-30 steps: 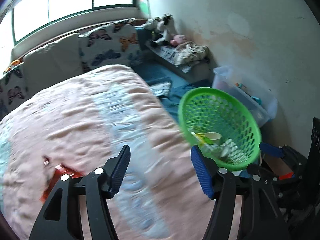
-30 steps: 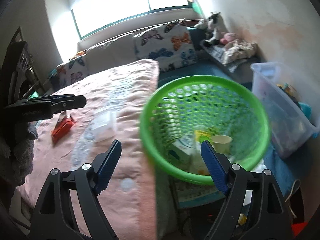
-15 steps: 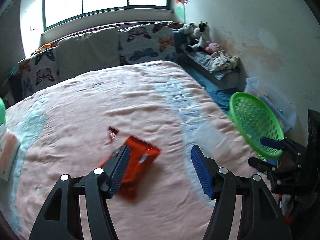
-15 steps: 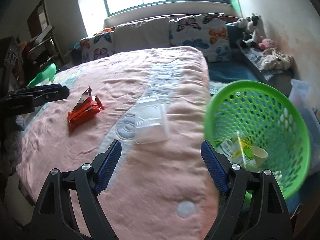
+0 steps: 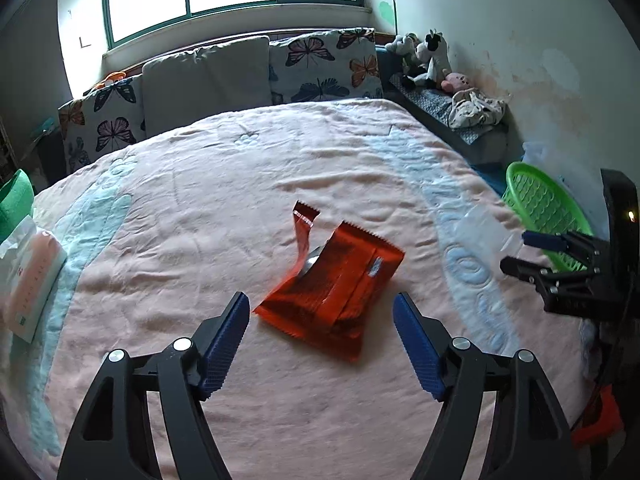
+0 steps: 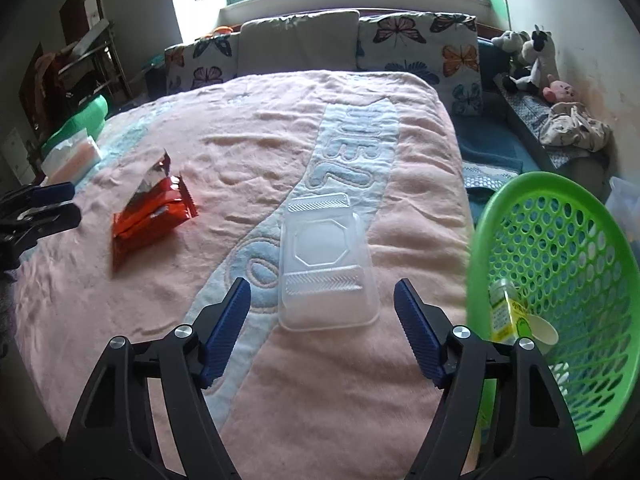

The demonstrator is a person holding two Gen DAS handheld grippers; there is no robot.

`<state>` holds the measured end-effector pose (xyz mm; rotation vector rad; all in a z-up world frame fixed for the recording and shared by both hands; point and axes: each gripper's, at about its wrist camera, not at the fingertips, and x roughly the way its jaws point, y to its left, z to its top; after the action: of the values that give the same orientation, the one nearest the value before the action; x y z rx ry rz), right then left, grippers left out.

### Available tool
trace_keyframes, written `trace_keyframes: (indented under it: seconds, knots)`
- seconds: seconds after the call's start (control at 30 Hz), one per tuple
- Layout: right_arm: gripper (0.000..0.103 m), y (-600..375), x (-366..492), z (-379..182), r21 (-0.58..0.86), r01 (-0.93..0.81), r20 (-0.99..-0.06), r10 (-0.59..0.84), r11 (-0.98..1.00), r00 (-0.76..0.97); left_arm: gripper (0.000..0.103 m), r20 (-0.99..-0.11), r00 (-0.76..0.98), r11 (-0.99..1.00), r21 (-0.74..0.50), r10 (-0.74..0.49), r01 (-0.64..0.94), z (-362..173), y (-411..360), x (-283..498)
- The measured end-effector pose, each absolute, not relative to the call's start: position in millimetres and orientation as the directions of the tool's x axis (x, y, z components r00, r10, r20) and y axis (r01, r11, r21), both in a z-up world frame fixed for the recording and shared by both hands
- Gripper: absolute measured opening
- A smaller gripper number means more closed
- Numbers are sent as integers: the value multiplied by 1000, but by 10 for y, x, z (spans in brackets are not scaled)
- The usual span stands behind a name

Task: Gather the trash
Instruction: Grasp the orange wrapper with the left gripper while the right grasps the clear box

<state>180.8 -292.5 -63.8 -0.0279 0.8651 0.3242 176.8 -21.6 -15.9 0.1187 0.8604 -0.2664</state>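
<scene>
A torn orange snack wrapper (image 5: 334,286) lies on the pink bedspread (image 5: 200,208), just ahead of my open, empty left gripper (image 5: 322,336). The wrapper also shows in the right wrist view (image 6: 150,210), at the left. A clear plastic clamshell container (image 6: 324,264) lies flat on the bed just ahead of my open, empty right gripper (image 6: 322,332). A green mesh basket (image 6: 560,280) with a small bottle and a cup in it stands off the bed's right edge. In the left wrist view the basket (image 5: 540,208) is far right, behind the right gripper (image 5: 536,252).
Butterfly-print cushions (image 5: 320,68) line the bed's far side under the window. Stuffed toys (image 5: 428,56) sit on a ledge at the right wall. A pink tissue pack (image 5: 32,276) lies at the bed's left edge. A clear storage bin (image 6: 624,200) stands beyond the basket.
Both grippers have swung left, away from the basket and over the bed. The left one now faces the orange wrapper, the right one faces the clear container. Both stay open.
</scene>
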Motion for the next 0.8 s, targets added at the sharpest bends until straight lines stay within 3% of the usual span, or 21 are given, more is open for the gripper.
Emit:
trace_keyframes:
  seconds: [0.3, 0.4, 0.47, 0.8]
  knots:
    - [54, -2866, 1888, -737, 96, -289, -770, 255, 952, 585, 77, -797, 578, 948, 24, -173, 318, -369, -243, 1924]
    - [53, -2878, 1881, -728, 96, -288, -770, 255, 953, 586, 79, -806, 567, 944, 36, -166, 328, -416, -277, 2006]
    - [53, -2875, 1872, -722, 94, -287, -770, 252, 953, 587, 85, -811, 560, 942, 35, -169, 335, -445, -301, 2071]
    - [53, -2957, 1733, -601, 116, -280, -752, 269, 953, 602, 85, -828, 541, 914, 94, -149, 394, -564, -531, 2276]
